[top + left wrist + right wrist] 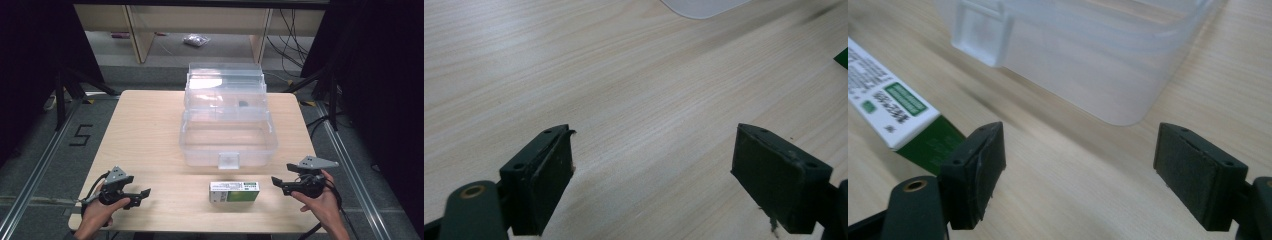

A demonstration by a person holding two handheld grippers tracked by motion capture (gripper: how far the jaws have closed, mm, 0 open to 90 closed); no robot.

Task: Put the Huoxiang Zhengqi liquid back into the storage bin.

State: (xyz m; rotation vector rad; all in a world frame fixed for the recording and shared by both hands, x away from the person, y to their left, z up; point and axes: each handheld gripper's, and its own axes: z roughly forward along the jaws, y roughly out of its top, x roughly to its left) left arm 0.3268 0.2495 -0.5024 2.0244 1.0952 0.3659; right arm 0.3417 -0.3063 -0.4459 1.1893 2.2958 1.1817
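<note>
A clear plastic storage box (227,142) stands open on the wooden table (145,135), its lid (225,82) tipped back. A small dark item (243,104) lies inside, by the lid. In front of the box lies a white and green carton (234,191). My left gripper (142,195) is open near the table's front left corner, over bare wood (649,150). My right gripper (276,182) is open just right of the carton (895,107), with the box's front corner (1128,100) ahead of its jaws. Both hold nothing.
The box has a front latch (229,160). Beyond the table, wooden shelving (140,30) and a small bag (196,40) rest on the floor. Black curtains and cables flank both sides. A "5" mark (80,135) is on the floor at the left.
</note>
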